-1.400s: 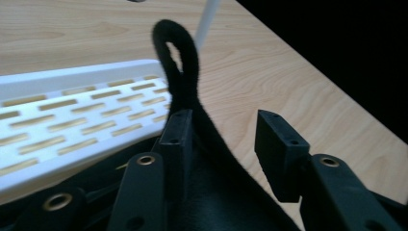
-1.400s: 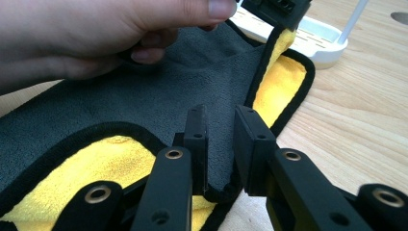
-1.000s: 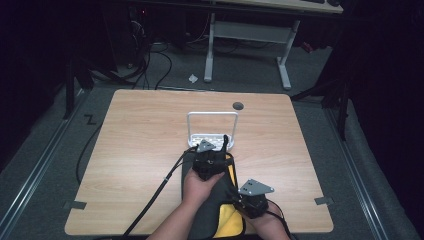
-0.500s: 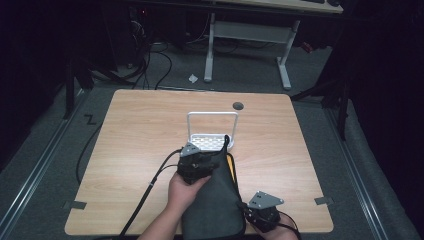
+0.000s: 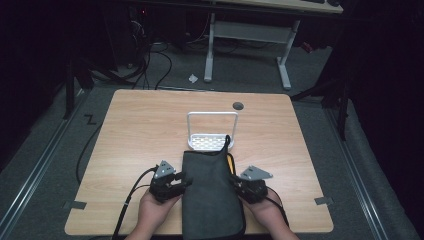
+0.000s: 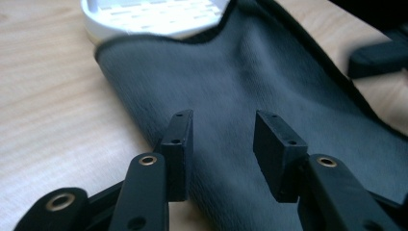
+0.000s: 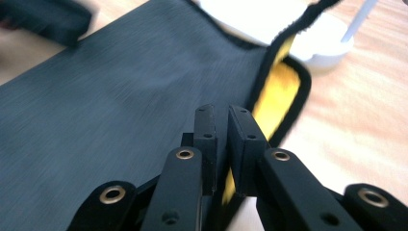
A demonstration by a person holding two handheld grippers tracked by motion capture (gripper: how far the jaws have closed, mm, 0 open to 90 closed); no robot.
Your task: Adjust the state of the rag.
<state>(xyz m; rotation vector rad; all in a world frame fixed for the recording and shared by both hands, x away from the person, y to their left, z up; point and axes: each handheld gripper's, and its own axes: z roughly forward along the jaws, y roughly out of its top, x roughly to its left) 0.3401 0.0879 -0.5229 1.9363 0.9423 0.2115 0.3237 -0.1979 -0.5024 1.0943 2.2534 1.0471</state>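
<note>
Hands, two: both enter at the bottom edge of the high view, each carrying one gripper.

Grippers, two. Left gripper [image 5: 186, 181], lower centre-left of the high view, at the left edge of the cloth; in the left gripper view [image 6: 222, 139] its jaws stand spread over the cloth's left edge, with a clear gap between them. They have just been closing, pads not pressing on the fabric. Right gripper [image 5: 233, 183], lower centre-right, at the cloth's right edge; in the right gripper view [image 7: 221, 126] its jaws are nearly pressed together with a narrow slit between, sitting at the cloth's bound edge. They have just opened slightly; whether they pinch the fabric cannot be told.

Cloth, one: dark grey cloth [image 5: 210, 192] with black binding and a yellow underside [image 7: 274, 96], lying flat and lengthwise at lower centre of the counter, its far edge lapping the base of the rack.

Rack, one: white rack [image 5: 211, 142] with a perforated base and a tall wire loop, centre of the counter.

Counter, one: wooden counter [image 5: 140, 130], a round dark grommet [image 5: 238, 105] near its far edge.

Change from a second ago: the left gripper has moved from the cloth's far centre to its left edge; the right gripper now sits beside the right edge; the cloth lies spread flatter and covers the yellow more.
</note>
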